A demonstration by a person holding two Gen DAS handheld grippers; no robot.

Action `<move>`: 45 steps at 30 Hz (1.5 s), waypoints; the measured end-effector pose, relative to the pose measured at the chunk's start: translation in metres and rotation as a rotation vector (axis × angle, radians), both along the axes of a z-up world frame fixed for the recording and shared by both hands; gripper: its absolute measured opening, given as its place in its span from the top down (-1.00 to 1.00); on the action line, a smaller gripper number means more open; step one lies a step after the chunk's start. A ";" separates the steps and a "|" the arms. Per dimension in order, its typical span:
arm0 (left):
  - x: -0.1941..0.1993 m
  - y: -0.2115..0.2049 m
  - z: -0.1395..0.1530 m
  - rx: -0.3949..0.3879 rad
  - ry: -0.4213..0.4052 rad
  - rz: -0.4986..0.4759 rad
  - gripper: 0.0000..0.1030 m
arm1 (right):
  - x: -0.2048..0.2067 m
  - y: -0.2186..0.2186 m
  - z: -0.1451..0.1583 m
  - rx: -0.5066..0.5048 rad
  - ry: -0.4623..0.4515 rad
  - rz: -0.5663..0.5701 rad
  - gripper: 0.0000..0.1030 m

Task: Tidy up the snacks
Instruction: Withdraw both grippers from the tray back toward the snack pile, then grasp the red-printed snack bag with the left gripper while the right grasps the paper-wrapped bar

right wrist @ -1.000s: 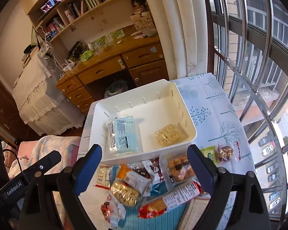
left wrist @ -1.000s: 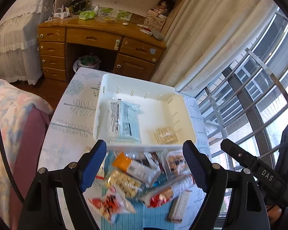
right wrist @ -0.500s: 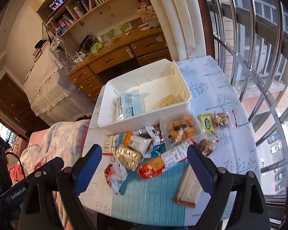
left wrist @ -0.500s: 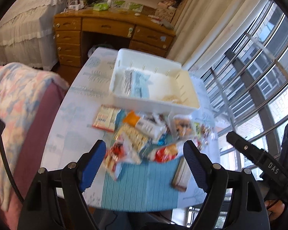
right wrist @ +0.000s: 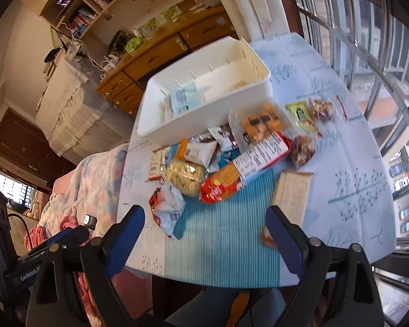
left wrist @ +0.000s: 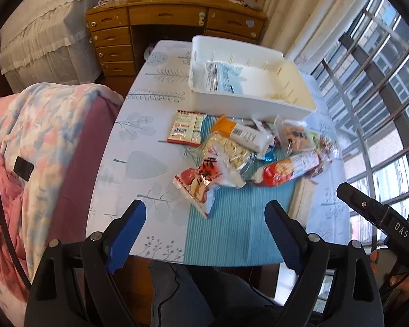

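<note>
A white bin (left wrist: 300, 80) (right wrist: 259, 81) stands at the far side of the table and holds a pale blue packet (left wrist: 223, 77) (right wrist: 184, 99) and a small snack bag. A heap of snack packets lies in front of it on a teal striped mat (left wrist: 231, 231) (right wrist: 223, 231): a red biscuit sleeve (left wrist: 286, 169) (right wrist: 245, 169), a red-and-white bag (left wrist: 204, 182) (right wrist: 166, 204), a clear bag of pale snacks (left wrist: 231, 150) (right wrist: 185, 177). My left gripper (left wrist: 204, 220) and my right gripper (right wrist: 204, 223) are both open and empty, held back above the table's near edge.
A flat tan bar (right wrist: 294, 190) lies at the mat's right edge. A blanket-covered seat (left wrist: 41, 136) is at the left of the table. A wooden desk (left wrist: 174, 16) stands behind. Barred windows (left wrist: 381, 81) run along the right.
Both grippers have drawn back and up from the bin toward the table's near edge. More of the table and the snack heap now shows. The jaws stay open.
</note>
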State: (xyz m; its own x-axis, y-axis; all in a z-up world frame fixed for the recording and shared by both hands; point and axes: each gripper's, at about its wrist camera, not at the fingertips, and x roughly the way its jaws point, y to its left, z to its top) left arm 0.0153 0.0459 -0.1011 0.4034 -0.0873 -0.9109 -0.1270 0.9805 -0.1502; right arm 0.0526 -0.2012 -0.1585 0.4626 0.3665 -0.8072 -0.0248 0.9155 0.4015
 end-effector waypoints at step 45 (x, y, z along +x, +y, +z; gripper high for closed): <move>0.156 -0.035 -0.211 0.145 0.361 -0.648 -0.73 | 0.061 -0.006 -0.149 -0.344 0.310 -0.475 -0.60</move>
